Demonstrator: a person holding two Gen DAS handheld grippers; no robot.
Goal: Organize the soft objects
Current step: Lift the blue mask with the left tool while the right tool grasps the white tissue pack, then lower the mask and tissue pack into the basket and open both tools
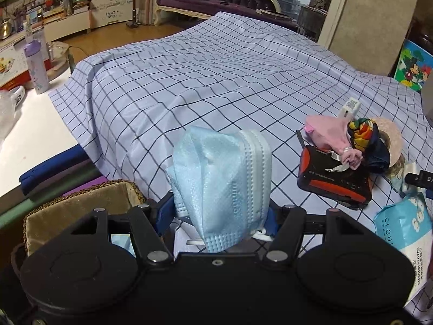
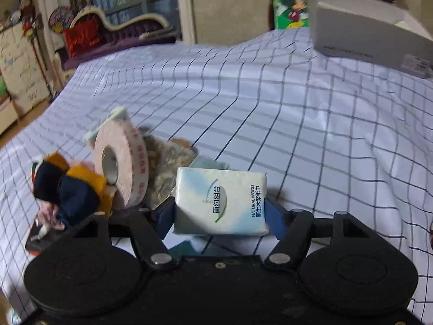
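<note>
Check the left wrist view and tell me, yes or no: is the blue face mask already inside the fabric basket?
No: the blue face mask is clamped in the left gripper, beside the fabric basket, not inside it.

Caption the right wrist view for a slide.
Right gripper fingers flank a tissue pack above the checked cloth, beside a tape roll.

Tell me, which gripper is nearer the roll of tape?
Right. The right gripper, its jaws around a tissue pack, sits just beside the roll of tape. The left gripper, holding a blue face mask, is farther off across the checked cloth.
</note>
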